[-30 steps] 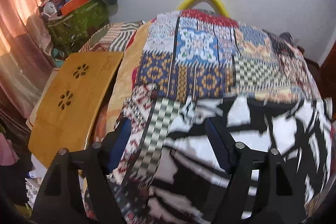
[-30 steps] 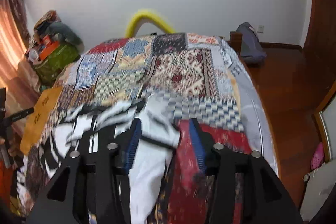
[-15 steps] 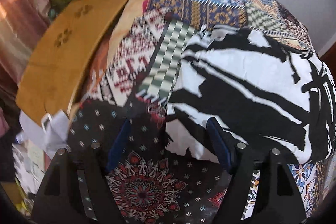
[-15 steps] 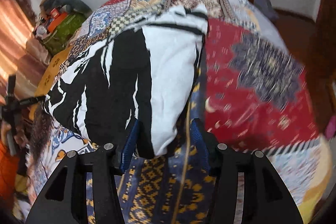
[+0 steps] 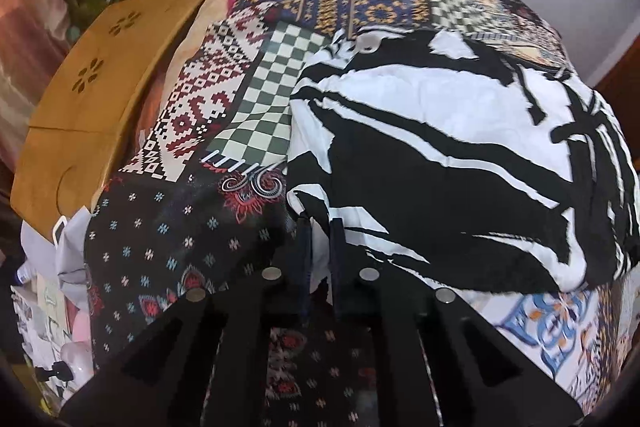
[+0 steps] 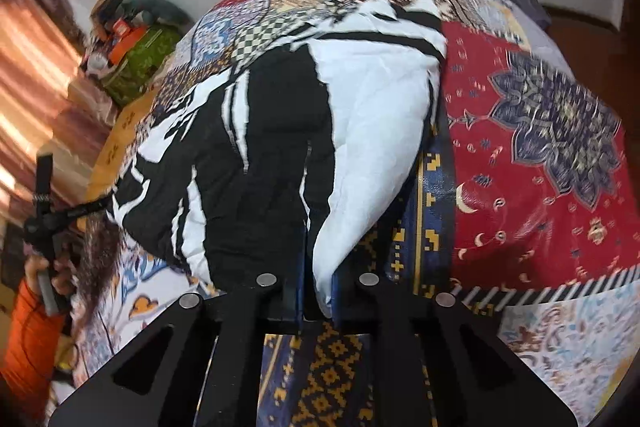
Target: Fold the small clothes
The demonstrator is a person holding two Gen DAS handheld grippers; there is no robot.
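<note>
No readable text, label, brand, number or sign found in either view. Patchwork bedspread (image 5: 280,99) printed with patterns only, no lettering. Black-and-white garment (image 5: 440,155) marked with abstract strokes only. Clutter by wall too blurred for reading.

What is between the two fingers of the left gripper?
A white edge of the black-and-white garment is pinched between the fingers of the left gripper. The left wrist view shows it; the patchwork bedspread lies beneath.
</note>
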